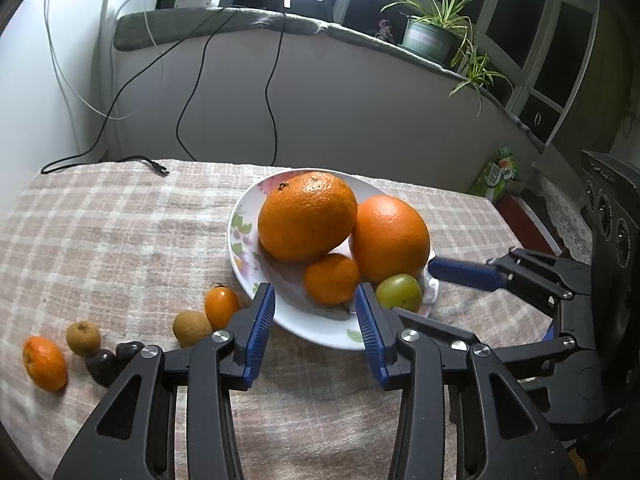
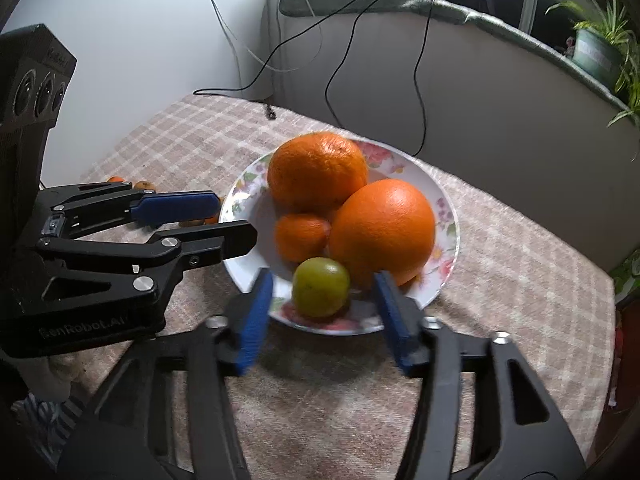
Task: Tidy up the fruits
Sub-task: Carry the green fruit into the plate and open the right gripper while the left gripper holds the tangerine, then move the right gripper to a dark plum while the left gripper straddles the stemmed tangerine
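You're hovering your right hand-held gripper (image 2: 322, 308) spread around the green fruit (image 2: 321, 287), pads clear of it, so it's lying loose at the plate (image 2: 448, 240)'s lower rim. Your left hand-held gripper (image 1: 316, 332) is spread too, pinching nothing. In the plate: two big oranges, one small, one green; six small fruits are waiting lower left on the counter (image 1: 120, 240).

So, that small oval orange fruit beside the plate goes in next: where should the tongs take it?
Take the small oval orange fruit across its narrow middle, from above. It stands upright, stem up, close to the plate rim and a brown fruit, so a sideways approach looks cramped.
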`<control>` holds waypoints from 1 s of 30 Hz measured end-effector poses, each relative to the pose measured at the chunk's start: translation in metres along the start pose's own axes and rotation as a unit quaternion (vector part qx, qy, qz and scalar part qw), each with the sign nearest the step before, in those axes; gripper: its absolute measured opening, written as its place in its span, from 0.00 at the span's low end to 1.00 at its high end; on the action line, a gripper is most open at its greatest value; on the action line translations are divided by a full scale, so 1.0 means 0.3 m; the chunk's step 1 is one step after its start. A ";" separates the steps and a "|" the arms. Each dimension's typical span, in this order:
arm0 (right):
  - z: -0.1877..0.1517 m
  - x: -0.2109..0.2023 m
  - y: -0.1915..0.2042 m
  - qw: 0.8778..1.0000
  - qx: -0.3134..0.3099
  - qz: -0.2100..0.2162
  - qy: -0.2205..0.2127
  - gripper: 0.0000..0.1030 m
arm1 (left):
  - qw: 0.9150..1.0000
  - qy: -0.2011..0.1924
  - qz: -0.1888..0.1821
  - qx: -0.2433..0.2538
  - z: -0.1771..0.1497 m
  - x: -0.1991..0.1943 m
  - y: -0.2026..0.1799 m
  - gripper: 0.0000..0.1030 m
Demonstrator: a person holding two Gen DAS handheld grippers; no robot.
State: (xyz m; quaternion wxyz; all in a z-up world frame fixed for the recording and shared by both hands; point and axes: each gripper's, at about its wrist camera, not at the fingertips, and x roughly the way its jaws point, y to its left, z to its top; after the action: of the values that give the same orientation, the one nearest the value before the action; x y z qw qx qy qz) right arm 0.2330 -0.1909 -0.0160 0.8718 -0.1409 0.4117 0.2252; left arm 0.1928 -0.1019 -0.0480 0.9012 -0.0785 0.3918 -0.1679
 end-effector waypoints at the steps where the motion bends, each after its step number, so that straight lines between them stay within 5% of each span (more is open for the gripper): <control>1: 0.001 -0.005 0.000 1.000 -0.001 -0.001 -0.003 0.60 | 1.000 -0.001 0.001 0.000 0.000 -0.002 0.002 0.39; 13: -0.005 -0.048 0.003 1.000 0.004 -0.005 -0.015 0.70 | 1.000 -0.007 0.002 -0.016 -0.015 -0.046 0.035 0.39; 17: 0.000 -0.071 0.015 1.000 0.002 -0.010 -0.026 0.81 | 1.000 -0.012 0.003 -0.017 -0.023 -0.075 0.047 0.39; 30: 0.018 -0.131 0.110 0.998 -0.004 0.035 -0.051 0.82 | 0.998 -0.034 0.037 -0.025 -0.067 -0.210 0.173 0.40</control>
State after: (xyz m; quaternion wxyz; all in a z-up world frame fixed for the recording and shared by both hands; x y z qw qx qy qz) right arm 0.1978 -0.1712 0.0160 0.8827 -0.1179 0.3704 0.2641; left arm 0.1505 -0.0309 -0.0330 0.9172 -0.0922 0.3678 -0.1223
